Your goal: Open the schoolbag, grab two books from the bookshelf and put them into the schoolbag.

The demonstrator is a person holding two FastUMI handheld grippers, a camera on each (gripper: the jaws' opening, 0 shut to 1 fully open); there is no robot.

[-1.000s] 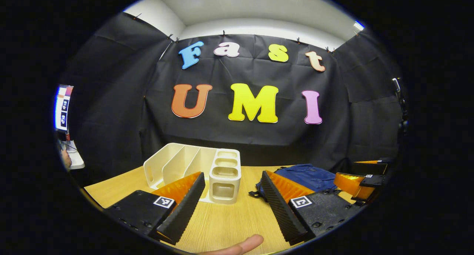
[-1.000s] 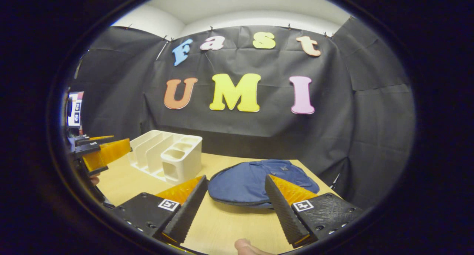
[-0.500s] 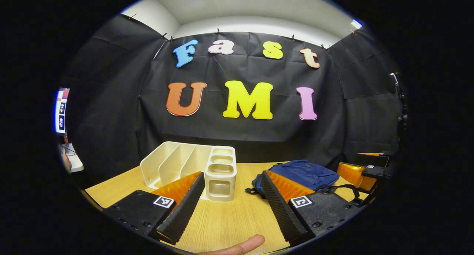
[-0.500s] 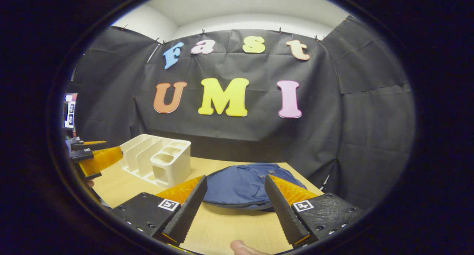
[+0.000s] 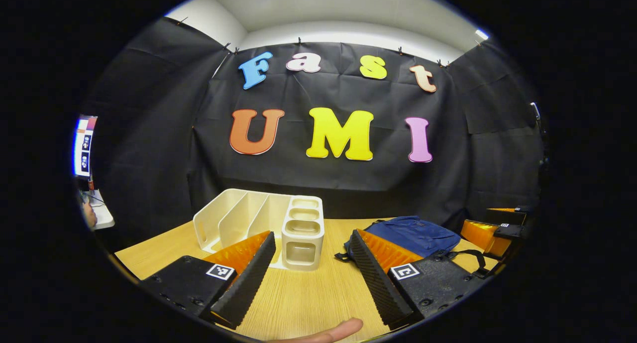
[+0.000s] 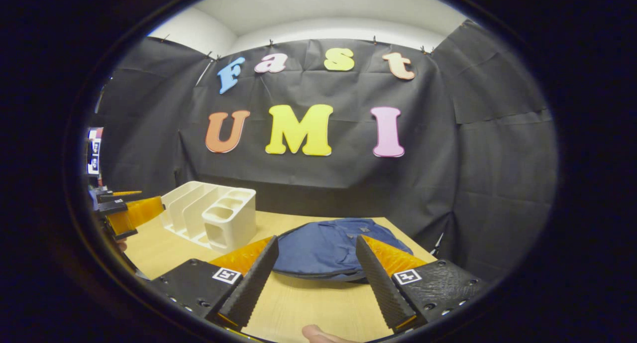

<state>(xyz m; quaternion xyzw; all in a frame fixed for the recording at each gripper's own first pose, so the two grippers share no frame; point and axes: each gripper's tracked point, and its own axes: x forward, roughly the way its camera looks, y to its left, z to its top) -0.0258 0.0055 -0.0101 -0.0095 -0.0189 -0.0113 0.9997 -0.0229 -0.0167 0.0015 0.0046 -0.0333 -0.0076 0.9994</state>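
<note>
Both grippers' fingers (image 5: 378, 278) (image 6: 380, 283) spread, empty

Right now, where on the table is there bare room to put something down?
Bare wood lies between the white bookshelf and the blue schoolbag, running toward the near edge of the table. A smaller patch lies left of the bookshelf. The right side is crowded: the schoolbag covers it.

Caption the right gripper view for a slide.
Right gripper, jaws open, hovers over the light wooden table before the flat blue fabric schoolbag, with the white plastic slotted bookshelf alongside.
</note>
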